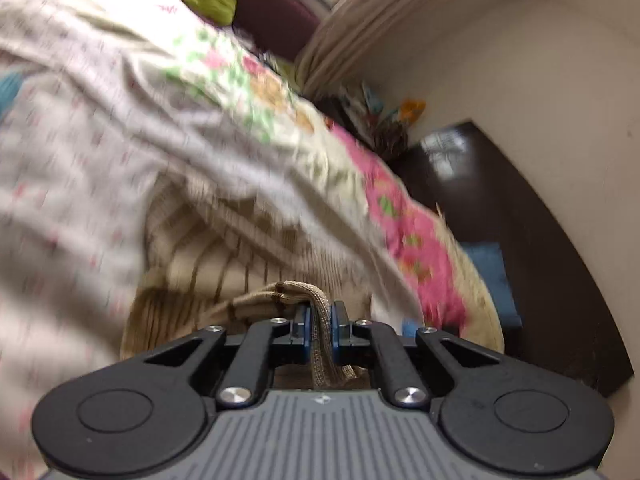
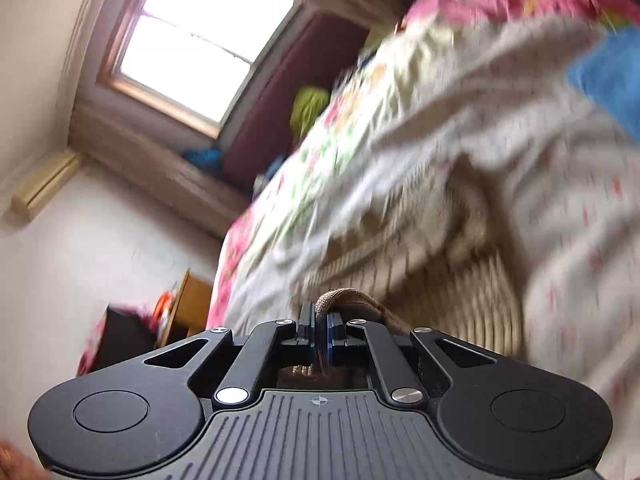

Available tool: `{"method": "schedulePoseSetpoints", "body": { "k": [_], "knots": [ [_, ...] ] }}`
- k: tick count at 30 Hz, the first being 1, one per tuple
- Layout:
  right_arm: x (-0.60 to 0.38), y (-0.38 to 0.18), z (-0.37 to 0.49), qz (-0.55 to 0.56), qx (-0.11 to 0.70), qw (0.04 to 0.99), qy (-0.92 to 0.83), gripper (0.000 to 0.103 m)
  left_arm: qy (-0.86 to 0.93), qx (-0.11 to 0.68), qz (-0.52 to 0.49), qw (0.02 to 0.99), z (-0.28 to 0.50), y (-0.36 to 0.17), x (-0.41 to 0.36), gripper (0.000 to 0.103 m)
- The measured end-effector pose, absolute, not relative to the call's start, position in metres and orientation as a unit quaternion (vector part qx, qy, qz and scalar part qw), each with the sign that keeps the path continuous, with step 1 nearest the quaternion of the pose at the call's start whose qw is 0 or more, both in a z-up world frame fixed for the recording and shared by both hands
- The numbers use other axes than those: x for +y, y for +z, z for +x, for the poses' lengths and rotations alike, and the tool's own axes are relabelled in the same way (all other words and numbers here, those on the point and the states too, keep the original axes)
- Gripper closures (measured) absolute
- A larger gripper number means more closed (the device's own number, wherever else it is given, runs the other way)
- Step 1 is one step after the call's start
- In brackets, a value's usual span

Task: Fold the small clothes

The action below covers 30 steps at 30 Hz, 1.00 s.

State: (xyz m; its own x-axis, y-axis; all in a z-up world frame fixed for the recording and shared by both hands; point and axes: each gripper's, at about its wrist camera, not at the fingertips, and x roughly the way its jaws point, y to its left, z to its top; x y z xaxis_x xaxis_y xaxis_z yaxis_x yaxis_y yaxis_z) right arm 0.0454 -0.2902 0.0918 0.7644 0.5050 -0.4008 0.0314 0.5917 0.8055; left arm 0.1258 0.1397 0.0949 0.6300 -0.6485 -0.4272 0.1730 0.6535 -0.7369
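Observation:
A small beige garment with brown stripes lies on the flowered bed cover. My left gripper is shut on the garment's ribbed beige hem, which bunches between the blue pads. In the right wrist view the same striped garment stretches ahead, blurred. My right gripper is shut on another part of its ribbed edge. Both grippers hold the garment just above the bed.
A pink flowered border runs along the bed's edge. A blue cloth lies on the bed. A green bundle sits by a maroon headboard under a window. Dark furniture stands beside the bed.

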Motion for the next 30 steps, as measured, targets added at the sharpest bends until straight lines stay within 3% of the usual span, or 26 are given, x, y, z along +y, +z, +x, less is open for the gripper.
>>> {"method": "schedulePoseSetpoints", "body": {
  "k": [7,13,15,17,23,27,30],
  "knots": [
    [-0.313,0.074,0.161,0.436,0.282,0.852,0.070,0.097,-0.193,0.333,-0.346,0.856,0.232,0.072,0.128,0.083],
    [-0.303,0.022,0.220,0.394,0.341,0.853,0.013,0.092,-0.115,0.371,-0.346,0.854,0.268,0.014,0.130,0.082],
    [-0.300,0.009,0.220,0.405,0.348,0.845,0.012,0.092,-0.103,0.373,-0.357,0.850,0.263,0.003,0.137,0.078],
    [-0.303,0.008,0.215,0.408,0.344,0.846,0.016,0.092,-0.101,0.368,-0.366,0.849,0.255,-0.001,0.145,0.066],
    [-0.300,0.027,0.184,0.342,0.332,0.879,0.019,0.088,-0.109,0.364,-0.343,0.859,0.226,0.006,0.149,0.053],
    [-0.291,0.027,0.156,0.282,0.347,0.894,0.027,0.074,-0.127,0.385,-0.308,0.861,0.201,0.002,0.139,0.048],
    [-0.287,0.017,0.137,0.258,0.368,0.893,0.033,0.072,-0.122,0.384,-0.292,0.867,0.186,-0.001,0.141,0.048]
  ]
}}
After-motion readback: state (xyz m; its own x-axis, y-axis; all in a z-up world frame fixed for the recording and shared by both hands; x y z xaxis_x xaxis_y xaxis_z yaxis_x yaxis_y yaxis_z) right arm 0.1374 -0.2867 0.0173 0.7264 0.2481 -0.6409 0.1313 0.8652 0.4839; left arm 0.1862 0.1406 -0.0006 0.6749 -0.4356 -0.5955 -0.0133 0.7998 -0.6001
